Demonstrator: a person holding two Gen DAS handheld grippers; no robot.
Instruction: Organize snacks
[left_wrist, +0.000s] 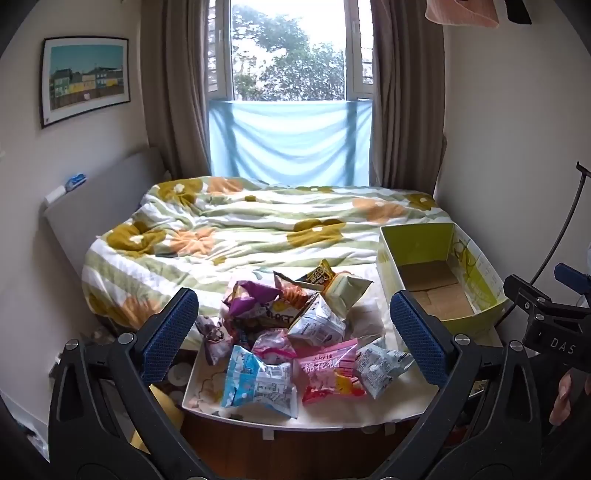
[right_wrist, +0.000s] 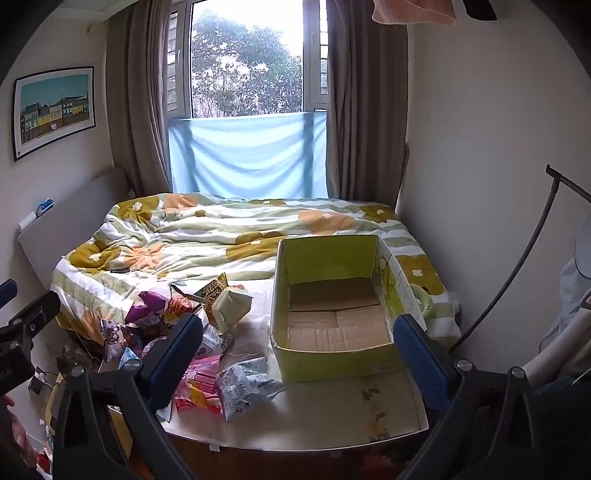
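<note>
snack packets (left_wrist: 291, 339) heaped loose on white tray (left_wrist: 388, 413): pink, blue, purple, silver, pale green, crumpled, overlapping. open yellow-green cardboard box (right_wrist: 332, 354) upright, empty, at 3 o'clock of heap.

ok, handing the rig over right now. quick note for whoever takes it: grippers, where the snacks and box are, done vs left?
Left gripper: open, empty, above the snack pile.
Right gripper: open, empty, facing the box.
Snack packets: all loose in a heap on the left part of the white tray at the foot of the bed, among them a pink packet and a blue-and-white one nearest the front.
Green cardboard box: on the right of the tray, open, nothing inside.
Done: nothing sorted yet.
Left: every packet; the box looks like the likely place for them.
</note>
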